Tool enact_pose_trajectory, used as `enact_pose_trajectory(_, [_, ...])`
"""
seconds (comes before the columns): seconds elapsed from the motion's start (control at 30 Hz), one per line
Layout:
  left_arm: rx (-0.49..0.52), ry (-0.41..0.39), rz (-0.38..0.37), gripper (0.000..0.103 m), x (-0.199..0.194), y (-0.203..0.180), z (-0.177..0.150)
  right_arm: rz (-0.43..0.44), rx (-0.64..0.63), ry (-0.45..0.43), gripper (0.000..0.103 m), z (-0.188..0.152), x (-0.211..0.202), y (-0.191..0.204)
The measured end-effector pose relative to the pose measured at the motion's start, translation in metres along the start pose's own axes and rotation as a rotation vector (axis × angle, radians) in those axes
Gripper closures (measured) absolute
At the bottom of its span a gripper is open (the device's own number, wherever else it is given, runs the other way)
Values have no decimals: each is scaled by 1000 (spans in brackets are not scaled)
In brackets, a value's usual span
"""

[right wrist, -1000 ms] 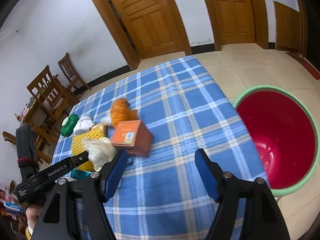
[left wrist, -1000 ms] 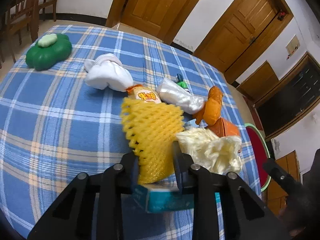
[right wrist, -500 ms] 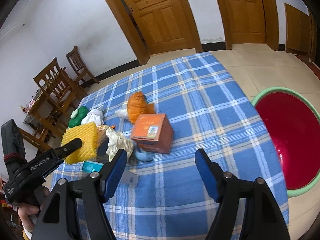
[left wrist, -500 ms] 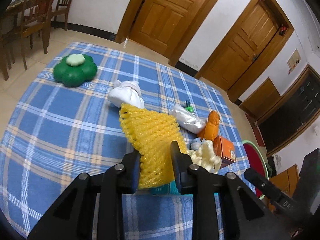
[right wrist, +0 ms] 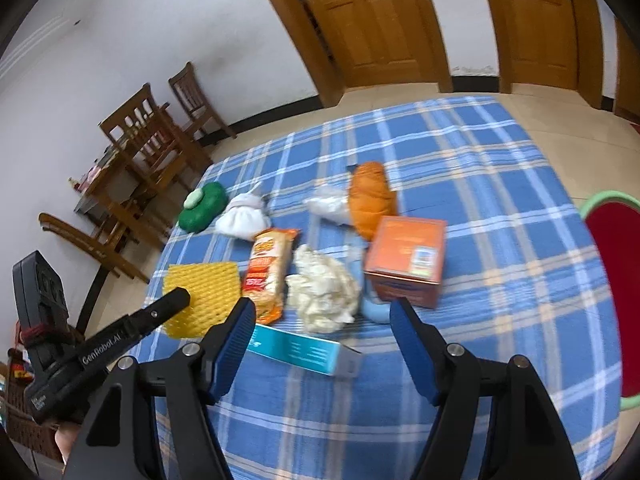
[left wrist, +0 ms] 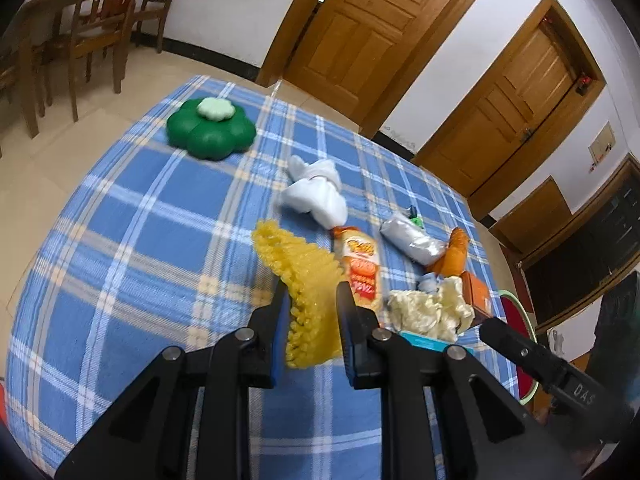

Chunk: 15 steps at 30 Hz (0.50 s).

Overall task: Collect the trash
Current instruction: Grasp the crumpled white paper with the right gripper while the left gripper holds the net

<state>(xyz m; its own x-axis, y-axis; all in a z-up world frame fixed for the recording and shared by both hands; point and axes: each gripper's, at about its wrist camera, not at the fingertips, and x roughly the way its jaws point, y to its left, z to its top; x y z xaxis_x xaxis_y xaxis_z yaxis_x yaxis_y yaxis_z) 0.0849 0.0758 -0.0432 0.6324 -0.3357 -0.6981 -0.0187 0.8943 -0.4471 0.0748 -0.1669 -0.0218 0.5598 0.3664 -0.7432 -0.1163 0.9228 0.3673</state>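
Note:
My left gripper [left wrist: 312,292] is shut on a yellow foam net [left wrist: 308,276], its jaws still closing, and holds it above the blue checked tablecloth [left wrist: 140,240]. In the right wrist view the net [right wrist: 204,288] hangs at the left. My right gripper [right wrist: 323,308] stands open, jaws closing slightly with nothing between them, above a teal box [right wrist: 300,350] and a crumpled cream wad [right wrist: 324,296]. Beside them lie a snack packet [right wrist: 268,272], an orange box [right wrist: 408,256], an orange bag [right wrist: 370,196] and a white bundle [right wrist: 242,220].
A red bin with a green rim [right wrist: 616,300] stands on the floor past the table's right edge. A green flower-shaped container [left wrist: 210,128] sits at the far left of the table. A silver wrapper [left wrist: 412,238] lies by the orange bag. Wooden chairs [right wrist: 148,148] stand beyond.
The left gripper has drawn back with the yellow net, uncovering the snack packet. The right gripper has swung left, so the trash pile sits ahead of it and the bin at the frame's right edge.

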Motion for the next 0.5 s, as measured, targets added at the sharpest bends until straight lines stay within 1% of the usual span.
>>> enact_pose_trajectory(0.2, [-15, 5, 3, 81, -2, 10, -3, -9, -2, 33, 44, 4, 18, 4])
enact_pose_trajectory(0.37, [-29, 27, -8, 81, 4, 11, -8, -40, 15, 65, 58, 3, 33, -5])
enact_pose_trajectory(0.4, [-32, 31, -18, 81, 5, 11, -9, -41, 19, 66, 64, 3, 35, -7])
enact_pose_trajectory(0.43, [-35, 33, -25, 81, 6, 10, -10, -46, 15, 58, 68, 4, 34, -7])
enact_pose_trajectory(0.5, [-40, 36, -35, 81, 7, 10, -11, -64, 6, 53, 71, 5, 34, -7])
